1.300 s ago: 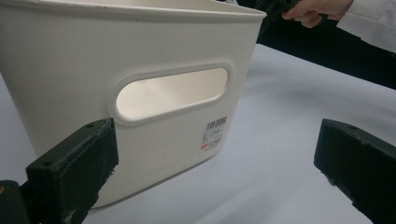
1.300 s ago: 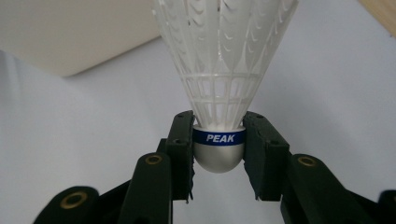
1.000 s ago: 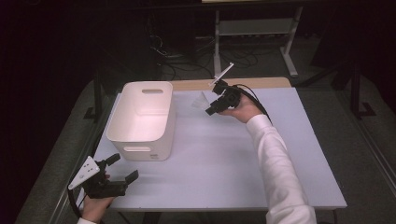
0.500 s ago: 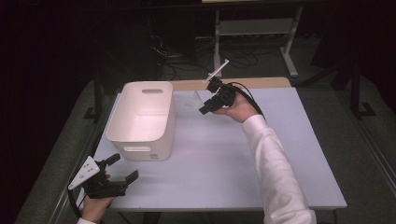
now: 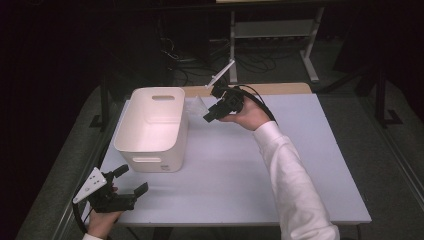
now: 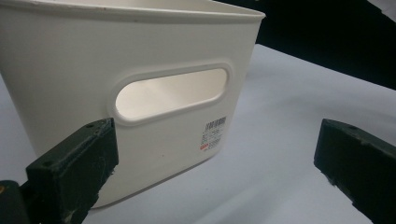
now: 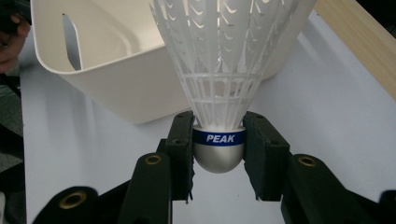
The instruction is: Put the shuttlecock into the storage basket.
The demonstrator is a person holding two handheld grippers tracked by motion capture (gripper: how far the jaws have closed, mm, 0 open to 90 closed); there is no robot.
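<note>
1. Shuttlecock (image 7: 219, 70) is pinched at its silver cap by the right gripper (image 7: 218, 140), skirt pointing toward the white bin (image 5: 152, 125).
2. Bin opening lies to the left of the right gripper (image 5: 212, 111), near it.
3. Left gripper (image 5: 131, 182) is held with jaws spread, nothing in them, at the bin's near end wall.

The plastic shuttlecock (image 7: 219, 70) was white – silver cap, blue band lettered white; the plastic bin (image 5: 152, 125) cream, the desk (image 5: 240, 175) pale lilac.

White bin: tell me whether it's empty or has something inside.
Empty, as far as the high view shows: the white bin has a bare floor. The shuttlecock is outside it, clamped in the right gripper.
</note>
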